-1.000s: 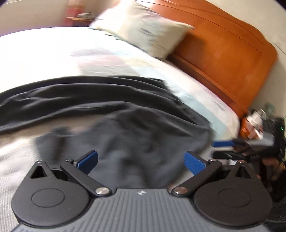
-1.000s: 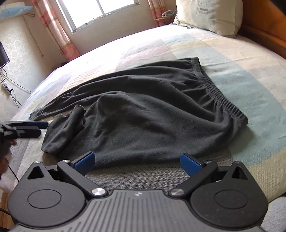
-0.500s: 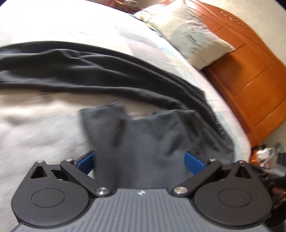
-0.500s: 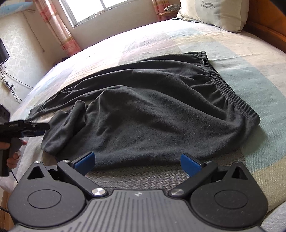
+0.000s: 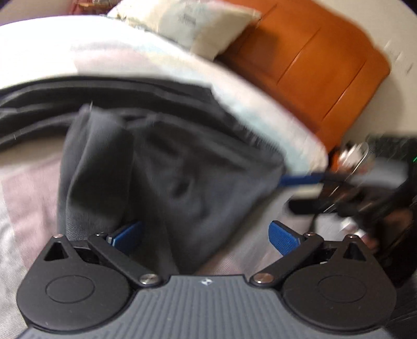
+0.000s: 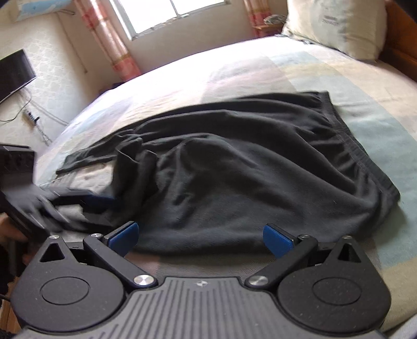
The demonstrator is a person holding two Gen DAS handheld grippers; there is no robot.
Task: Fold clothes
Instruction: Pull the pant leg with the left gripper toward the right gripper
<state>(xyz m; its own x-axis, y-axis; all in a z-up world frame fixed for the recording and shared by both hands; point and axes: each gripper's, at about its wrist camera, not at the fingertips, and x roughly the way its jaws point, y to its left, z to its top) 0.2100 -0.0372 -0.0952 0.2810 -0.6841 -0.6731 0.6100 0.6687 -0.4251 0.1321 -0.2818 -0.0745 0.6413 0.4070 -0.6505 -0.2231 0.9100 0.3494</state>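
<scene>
A pair of dark charcoal fleece trousers point(image 6: 260, 167) lies spread across the bed point(image 6: 338, 78), its elastic waistband point(image 6: 365, 156) on the side nearer the pillow point(image 6: 336, 26) and the legs trailing away from the pillow toward the window point(image 6: 169, 13) wall. The near leg is bunched and doubled over on itself, which suggests the cloth wants straightening before any clean fold can be made.

The left gripper point(image 5: 206, 234) hangs low over that bunched near leg, on the side of the trousers farthest from the pillow; its blue pads stand wide apart with the cloth lying between them, so it is released and holding nothing. It seems placed to take the rumpled leg edge. This view is smeared by motion, so finer detail is lost.

The right gripper point(image 6: 199, 236) sits at the near hem of the trousers, closer to the waistband end, likewise spread and empty, its pads just short of the fabric edge. Likely it waits to pin or lift that side.

The pillow carries a small printed mark, too blurred to read. A wooden headboard point(image 5: 312, 65) stands behind the pillow.
</scene>
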